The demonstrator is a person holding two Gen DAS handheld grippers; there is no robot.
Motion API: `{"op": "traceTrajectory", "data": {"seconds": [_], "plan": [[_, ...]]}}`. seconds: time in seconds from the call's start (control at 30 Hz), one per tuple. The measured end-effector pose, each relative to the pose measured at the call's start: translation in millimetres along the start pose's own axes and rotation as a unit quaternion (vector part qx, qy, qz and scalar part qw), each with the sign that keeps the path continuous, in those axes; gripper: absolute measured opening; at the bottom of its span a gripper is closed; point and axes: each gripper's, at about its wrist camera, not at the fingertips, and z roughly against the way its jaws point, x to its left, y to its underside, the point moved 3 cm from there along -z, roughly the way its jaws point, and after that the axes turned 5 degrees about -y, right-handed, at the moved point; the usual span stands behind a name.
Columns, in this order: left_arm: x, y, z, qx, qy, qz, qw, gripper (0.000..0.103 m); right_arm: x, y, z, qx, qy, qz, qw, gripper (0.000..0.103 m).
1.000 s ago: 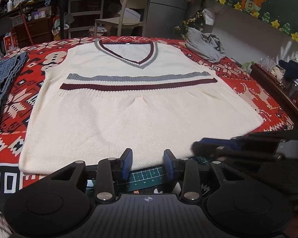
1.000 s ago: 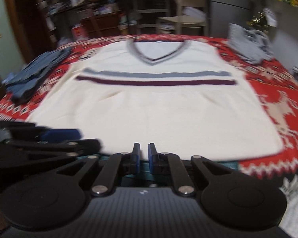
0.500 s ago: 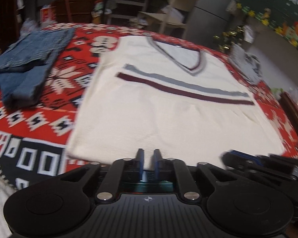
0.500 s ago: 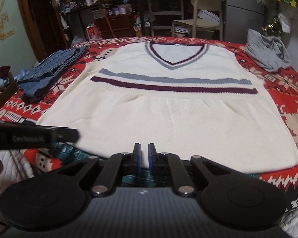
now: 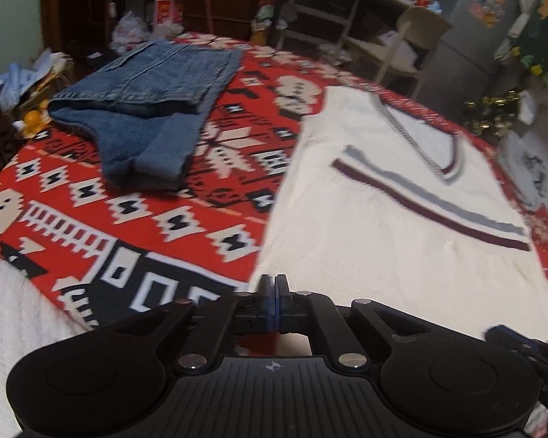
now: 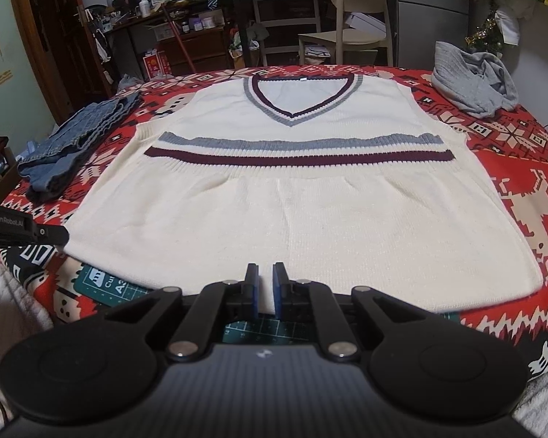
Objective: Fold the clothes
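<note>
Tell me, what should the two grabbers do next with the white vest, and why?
Probably lift the near hem and carry it toward the V-neck. The white vest lies flat and not yet folded on the red blanket. The right gripper looks pinched on the hem's middle, and the left gripper is shut at the hem's left corner, though its grip on cloth is unclear.

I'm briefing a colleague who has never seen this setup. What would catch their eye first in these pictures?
First, the cream knit vest with its grey and maroon stripes, spread flat across the middle of the red patterned blanket. To its left lie folded blue jeans, and a crumpled grey garment sits at the far right corner. In the foreground, the right gripper sits at the vest's near hem, nearly shut.
</note>
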Motion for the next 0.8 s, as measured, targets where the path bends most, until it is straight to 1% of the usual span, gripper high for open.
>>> {"op": "traceTrajectory", "data": {"seconds": [0.07, 0.13, 0.2, 0.3, 0.4, 0.57, 0.73, 0.8], "plan": [[-10, 0, 5, -0.008, 0.037, -0.018, 0.9991, 0.007, 4, -1, 0, 0.0, -0.012, 0.001, 1.0, 0.009], [-25, 3, 7, -0.012, 0.059, -0.047, 0.9971, 0.007, 10, -2, 0, -0.001, -0.024, 0.009, 1.0, 0.008], [-39, 7, 5, -0.008, 0.073, -0.077, 0.9943, 0.007, 18, -2, -1, 0.0, -0.031, 0.025, 0.999, 0.008], [-53, 12, -1, 0.001, 0.09, -0.11, 0.9898, 0.007, 26, -2, -3, 0.002, -0.041, 0.04, 0.998, 0.008], [-60, 12, -9, 0.003, 0.092, -0.125, 0.9878, 0.007, 30, -3, -5, 0.004, -0.052, 0.046, 0.998, 0.008], [-64, 10, -16, 0.002, 0.097, -0.131, 0.9866, 0.007, 35, -6, -8, 0.007, -0.069, 0.053, 0.996, 0.008], [-62, -1, -24, -0.007, 0.09, -0.126, 0.9879, 0.007, 43, -14, -19, 0.01, -0.081, 0.069, 0.994, 0.008], [-60, -7, -28, -0.011, 0.086, -0.123, 0.9885, 0.007, 44, -20, -26, 0.005, -0.077, 0.072, 0.994, 0.008]]}}
